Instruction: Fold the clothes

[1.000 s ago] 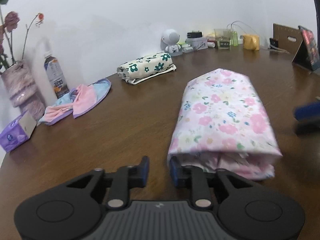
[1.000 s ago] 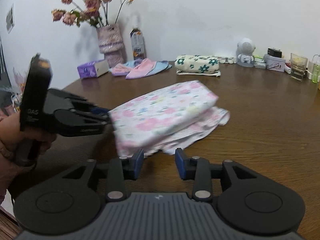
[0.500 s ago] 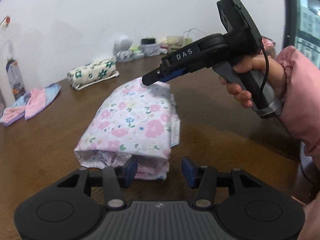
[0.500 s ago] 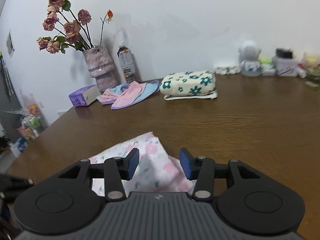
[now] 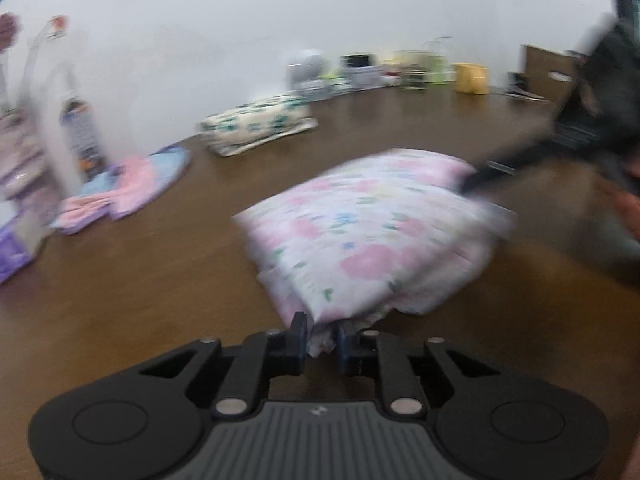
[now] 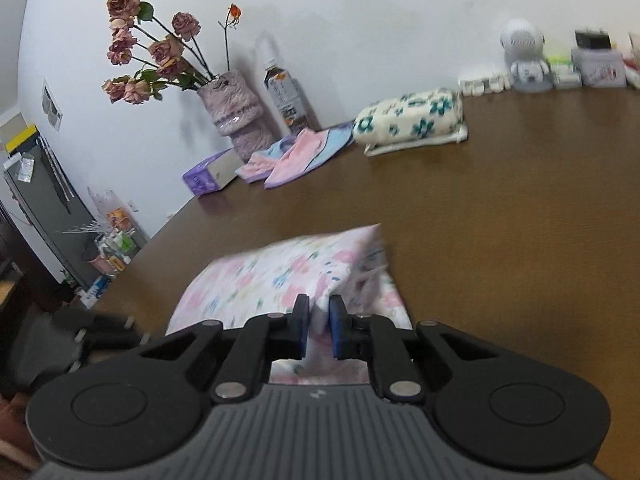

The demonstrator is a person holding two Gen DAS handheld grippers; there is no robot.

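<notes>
Both pinched shut on the folded pink floral garment (image 5: 372, 236): left hand-held gripper (image 5: 322, 338) near corner, right hand-held gripper (image 6: 319, 330) far-right edge. Looks mid-carry; next needs matched, level movement over the tabletop (image 5: 132, 300).

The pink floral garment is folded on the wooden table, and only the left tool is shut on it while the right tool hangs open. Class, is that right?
Not quite. Both tools are shut on the pink floral garment: the right tool pinches it too, as the right wrist view shows. The left tool grips its near corner.

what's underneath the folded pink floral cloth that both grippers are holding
The brown wooden table shows all around the folded pink floral cloth, pinched by the left gripper and right gripper. Anything beneath the cloth is covered.
</notes>
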